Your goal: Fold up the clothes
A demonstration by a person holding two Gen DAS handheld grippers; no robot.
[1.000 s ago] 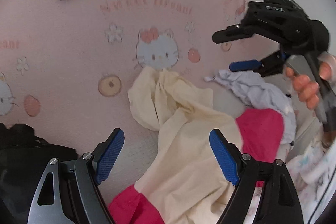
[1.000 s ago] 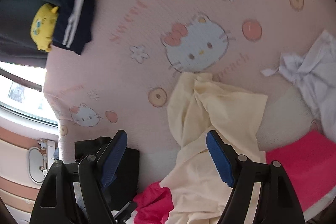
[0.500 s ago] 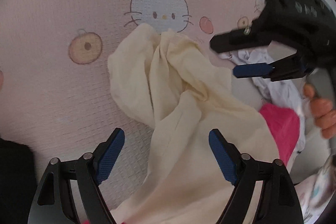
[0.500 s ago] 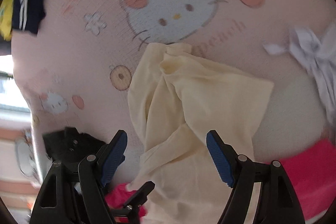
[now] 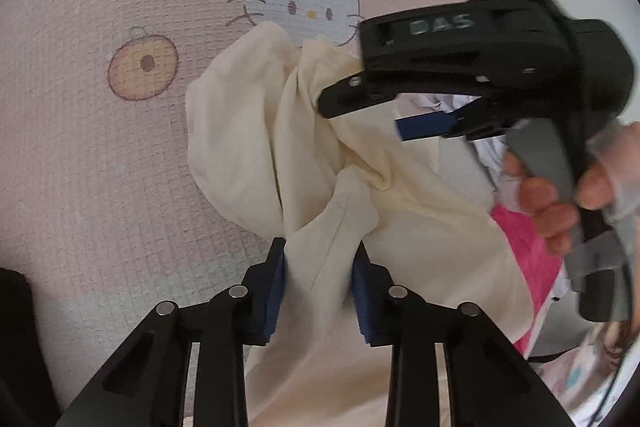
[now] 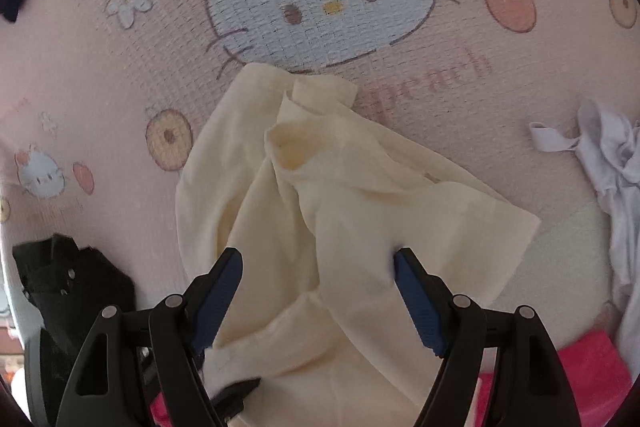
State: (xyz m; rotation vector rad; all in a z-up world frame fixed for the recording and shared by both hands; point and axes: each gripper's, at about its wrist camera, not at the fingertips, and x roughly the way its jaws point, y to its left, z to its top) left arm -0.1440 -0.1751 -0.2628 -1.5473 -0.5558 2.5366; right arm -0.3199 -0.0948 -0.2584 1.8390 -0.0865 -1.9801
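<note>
Lowered since before, left gripper (image 5: 319, 281) jaws closing on cream garment (image 5: 400, 227) fold to lift it; right gripper (image 6: 318, 301) spread, poised

pink cartoon-cat sheet (image 6: 120, 75) (peach prints) underneath.

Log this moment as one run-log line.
left tongs: closing on cream garment fold | right tongs: open over it | surface: pink mat
</note>
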